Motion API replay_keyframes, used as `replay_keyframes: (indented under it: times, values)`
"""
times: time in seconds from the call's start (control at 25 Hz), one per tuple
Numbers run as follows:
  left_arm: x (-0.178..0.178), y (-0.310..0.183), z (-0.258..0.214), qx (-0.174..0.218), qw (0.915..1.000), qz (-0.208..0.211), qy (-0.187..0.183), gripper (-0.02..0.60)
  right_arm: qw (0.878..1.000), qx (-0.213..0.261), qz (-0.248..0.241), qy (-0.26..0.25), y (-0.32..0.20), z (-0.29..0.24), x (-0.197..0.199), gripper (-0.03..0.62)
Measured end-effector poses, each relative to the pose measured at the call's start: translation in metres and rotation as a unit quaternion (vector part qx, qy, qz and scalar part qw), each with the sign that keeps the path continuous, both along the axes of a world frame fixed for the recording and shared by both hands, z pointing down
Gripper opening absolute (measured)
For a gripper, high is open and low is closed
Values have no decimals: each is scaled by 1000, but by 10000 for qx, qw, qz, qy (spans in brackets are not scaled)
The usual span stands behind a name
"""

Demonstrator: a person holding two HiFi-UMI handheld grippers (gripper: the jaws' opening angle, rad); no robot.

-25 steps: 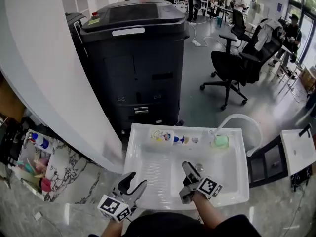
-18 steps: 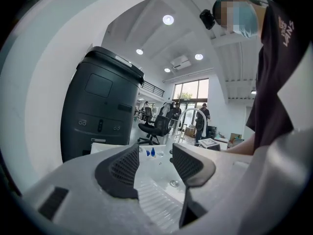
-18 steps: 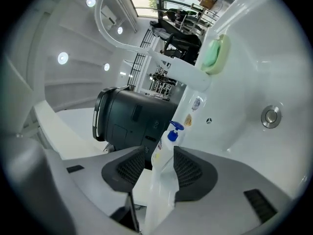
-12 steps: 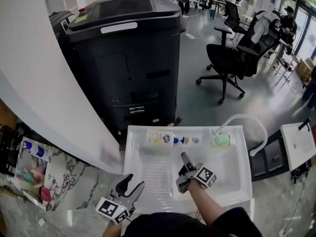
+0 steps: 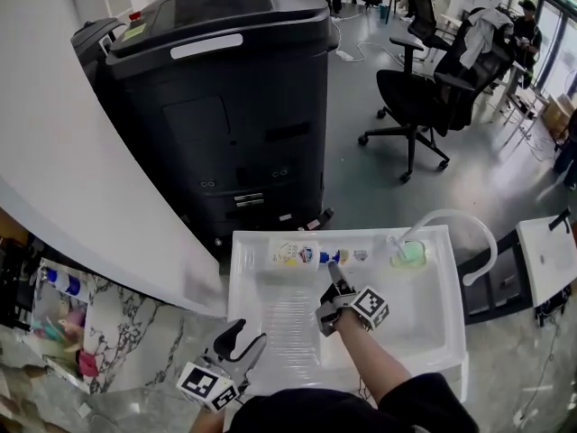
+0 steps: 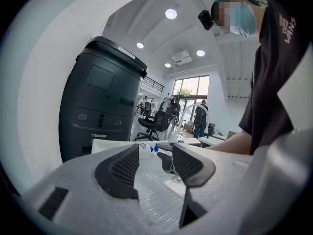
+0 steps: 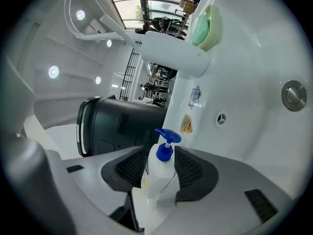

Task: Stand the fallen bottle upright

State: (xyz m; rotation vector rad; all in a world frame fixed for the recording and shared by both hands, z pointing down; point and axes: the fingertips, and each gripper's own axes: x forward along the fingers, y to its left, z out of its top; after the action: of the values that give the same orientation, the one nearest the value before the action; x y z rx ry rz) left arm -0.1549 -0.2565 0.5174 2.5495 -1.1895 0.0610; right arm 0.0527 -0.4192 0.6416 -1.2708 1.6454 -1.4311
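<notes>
A white bottle with a blue pump (image 5: 296, 253) lies on its side on the back ledge of the white sink (image 5: 424, 327). My right gripper (image 5: 328, 287) reaches over the basin, its tips close to the pump end. In the right gripper view the bottle (image 7: 159, 173) shows in the gap between the two dark pads; the jaws are opening slightly and neither pad presses on it. My left gripper (image 5: 242, 336) hovers open and empty over the sink's near left corner, and the left gripper view shows its pads (image 6: 120, 170) apart with nothing between them.
A curved white faucet (image 5: 451, 216) and a green soap dish (image 5: 407, 255) stand at the sink's back right. The drain (image 7: 293, 94) lies in the basin. A big black machine (image 5: 225, 106) stands behind the sink, an office chair (image 5: 419, 97) beyond it. Small items clutter the marble counter (image 5: 63, 287) at the left.
My right gripper has moved across the basin toward the bottle on the back ledge and has rolled. The left gripper has shifted only slightly near the front corner.
</notes>
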Motion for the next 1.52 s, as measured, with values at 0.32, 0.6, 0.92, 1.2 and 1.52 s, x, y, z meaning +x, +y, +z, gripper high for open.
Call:
replay_keyframes:
  times: [0.32, 0.6, 0.92, 1.2, 1.52]
  values:
    - [7, -9, 7, -106, 9998, 141, 45, 216, 9977, -76, 248, -624, -20, 14, -4, 215]
    - [6, -16, 11, -154, 9998, 137, 60, 216, 9965, -97, 367, -748, -36, 12, -4, 184]
    - [6, -18, 14, -193, 9997, 149, 95, 216, 9938, -683, 605, -630, -46, 18, -3, 173]
    - [3, -19, 16, -211, 9996, 143, 127, 216, 9891, -1257, 714, -279, -54, 26, -5, 152]
    - [-4, -19, 15, -200, 9997, 89, 131, 216, 9939, -1074, 254, -85, -56, 21, -13, 135]
